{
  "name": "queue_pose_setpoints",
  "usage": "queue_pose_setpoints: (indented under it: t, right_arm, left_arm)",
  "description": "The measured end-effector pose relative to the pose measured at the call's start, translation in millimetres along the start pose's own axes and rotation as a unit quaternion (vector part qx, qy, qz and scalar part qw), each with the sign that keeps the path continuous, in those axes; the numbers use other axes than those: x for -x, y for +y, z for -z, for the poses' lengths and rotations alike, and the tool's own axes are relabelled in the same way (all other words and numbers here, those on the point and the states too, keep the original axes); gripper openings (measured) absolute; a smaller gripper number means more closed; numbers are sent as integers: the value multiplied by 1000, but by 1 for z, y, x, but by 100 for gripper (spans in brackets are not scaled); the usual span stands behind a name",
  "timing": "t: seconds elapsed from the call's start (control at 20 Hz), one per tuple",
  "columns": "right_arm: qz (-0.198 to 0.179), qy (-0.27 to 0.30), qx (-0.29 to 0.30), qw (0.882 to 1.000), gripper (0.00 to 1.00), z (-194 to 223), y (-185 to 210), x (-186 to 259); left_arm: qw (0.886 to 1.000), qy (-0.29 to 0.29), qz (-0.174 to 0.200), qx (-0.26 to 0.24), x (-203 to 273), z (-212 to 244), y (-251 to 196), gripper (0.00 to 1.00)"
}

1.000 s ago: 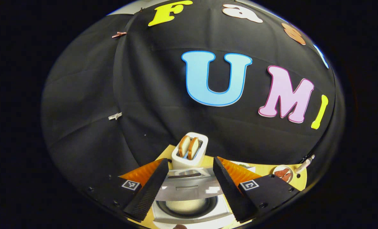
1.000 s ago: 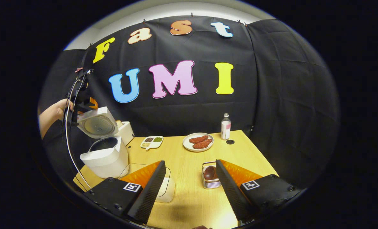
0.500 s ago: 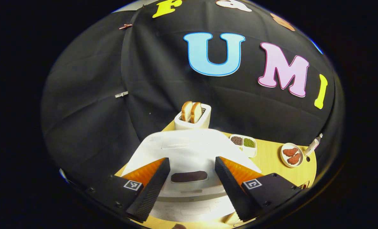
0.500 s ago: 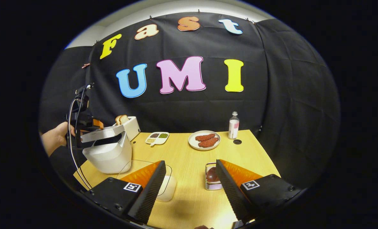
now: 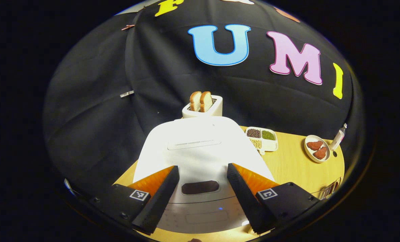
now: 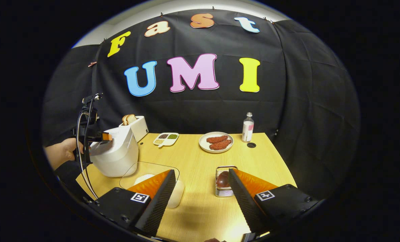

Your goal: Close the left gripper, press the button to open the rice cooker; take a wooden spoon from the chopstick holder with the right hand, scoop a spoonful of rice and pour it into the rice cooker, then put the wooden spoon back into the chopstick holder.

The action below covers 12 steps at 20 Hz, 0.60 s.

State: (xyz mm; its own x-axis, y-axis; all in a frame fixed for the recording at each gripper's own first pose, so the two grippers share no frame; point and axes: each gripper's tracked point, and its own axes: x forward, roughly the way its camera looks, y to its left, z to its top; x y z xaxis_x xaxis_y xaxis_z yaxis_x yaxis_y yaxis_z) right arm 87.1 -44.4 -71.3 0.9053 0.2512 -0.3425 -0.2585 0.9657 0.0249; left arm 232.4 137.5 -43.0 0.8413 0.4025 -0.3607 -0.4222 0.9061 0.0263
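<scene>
The white rice cooker (image 5: 200,151) stands with its lid down, right under my open left gripper (image 5: 201,198). A dark oblong panel (image 5: 200,187) on the lid lies between the fingers. In the right gripper view the cooker (image 6: 117,153) sits at the table's left, with the left gripper (image 6: 106,137) against its lid, held by a hand (image 6: 60,153). My right gripper (image 6: 201,198) is open above the table with nothing between its fingers. Just ahead of it stands the metal chopstick holder (image 6: 224,191) with the wooden spoon's bowl (image 6: 222,179) in it. A glass bowl of rice (image 6: 146,173) sits left of it.
A toaster (image 5: 202,107) with two bread slices stands behind the cooker. A divided dish of beans (image 6: 165,138), a plate of red meat (image 6: 216,143) and a small bottle (image 6: 247,127) sit along the table's far side. A cable hole (image 6: 251,145) is near the bottle.
The cooker's lid went from standing open to fully down, and the left gripper came down with it. The right gripper stayed open and barely shifted.
</scene>
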Motion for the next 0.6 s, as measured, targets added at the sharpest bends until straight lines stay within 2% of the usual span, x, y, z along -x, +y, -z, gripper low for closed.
queue_pose_setpoints:
  t: [0.15,0.3,0.5,0.6]
  right_arm:
    - [-1,2,1,1000,99,4,1,-3]
    - [-1,-11,-3,1000,99,-10,5,-8]
    - [-1,-32,21,999,99,-42,12,-19]
    - [12,-64,45,997,99,-73,11,-15]
  left_arm:
    - [1000,-5,2,0,-1,-2,2,100]
    - [1000,-13,26,9,22,-4,-4,100]
    - [993,-105,59,-11,99,-47,-4,99]
    - [986,-142,81,-10,154,-62,-3,98]
